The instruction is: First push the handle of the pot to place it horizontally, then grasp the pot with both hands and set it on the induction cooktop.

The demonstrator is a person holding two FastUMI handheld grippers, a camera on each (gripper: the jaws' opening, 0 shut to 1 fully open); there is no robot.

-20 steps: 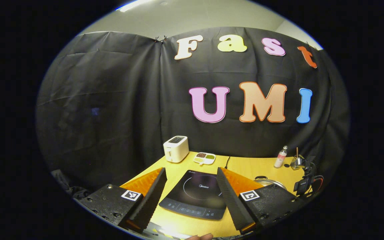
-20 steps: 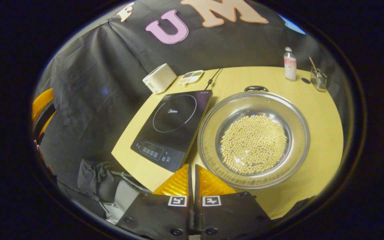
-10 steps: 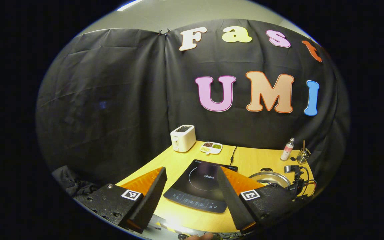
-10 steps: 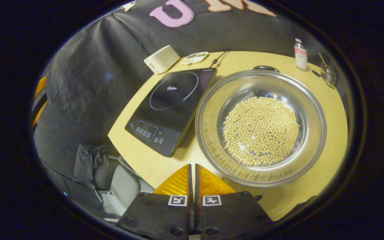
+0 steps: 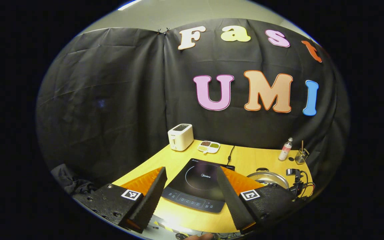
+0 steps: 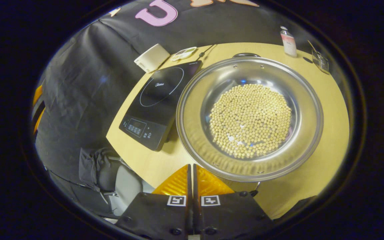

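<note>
Bystanders on my yellow wooden table (image 5: 245, 160)

At the table's far left corner I see a white two-slot toaster (image 5: 180, 137), and just beside it a white divided dish of brown and green grains (image 5: 209, 146). Along the far edge toward the right corner stand a small clear bottle with a pink label (image 5: 285, 149) and a glass jar holding a stick (image 5: 301, 155). Below the near left corner I make out a grey chair draped with dark cloth (image 6: 112, 173).
</note>
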